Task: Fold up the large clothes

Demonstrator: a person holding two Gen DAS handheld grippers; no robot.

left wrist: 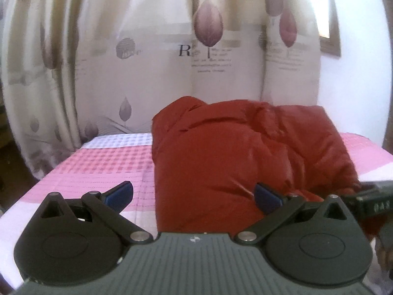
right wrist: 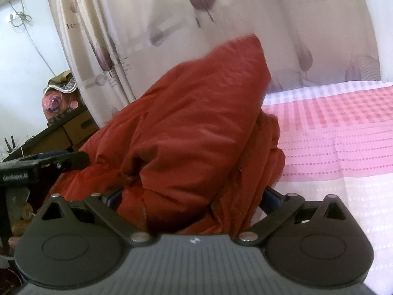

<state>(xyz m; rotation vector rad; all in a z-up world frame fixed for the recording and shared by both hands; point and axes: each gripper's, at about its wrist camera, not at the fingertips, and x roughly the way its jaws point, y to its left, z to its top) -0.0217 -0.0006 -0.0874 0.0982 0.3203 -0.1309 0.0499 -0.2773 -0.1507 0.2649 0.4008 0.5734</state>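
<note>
A bulky red padded jacket (left wrist: 221, 147) lies folded in a thick bundle on the pink and white checked bed cover (left wrist: 105, 162). My left gripper (left wrist: 192, 196) is open, its blue-padded fingers spread wide at the jacket's near left edge, gripping nothing. In the right wrist view the jacket (right wrist: 191, 127) fills the centre and bulges between the fingers of my right gripper (right wrist: 191, 201), which stand wide apart with the fabric bunched between them. Their tips are largely hidden by the cloth. The other gripper shows at the right edge of the left wrist view (left wrist: 373, 201) and at the left edge of the right wrist view (right wrist: 36, 167).
A cream curtain (left wrist: 147, 61) with purple leaf prints hangs behind the bed. A window frame (left wrist: 331, 36) is at the right. In the right wrist view a dark table (right wrist: 61, 127) with a cardboard box and clutter stands left of the bed.
</note>
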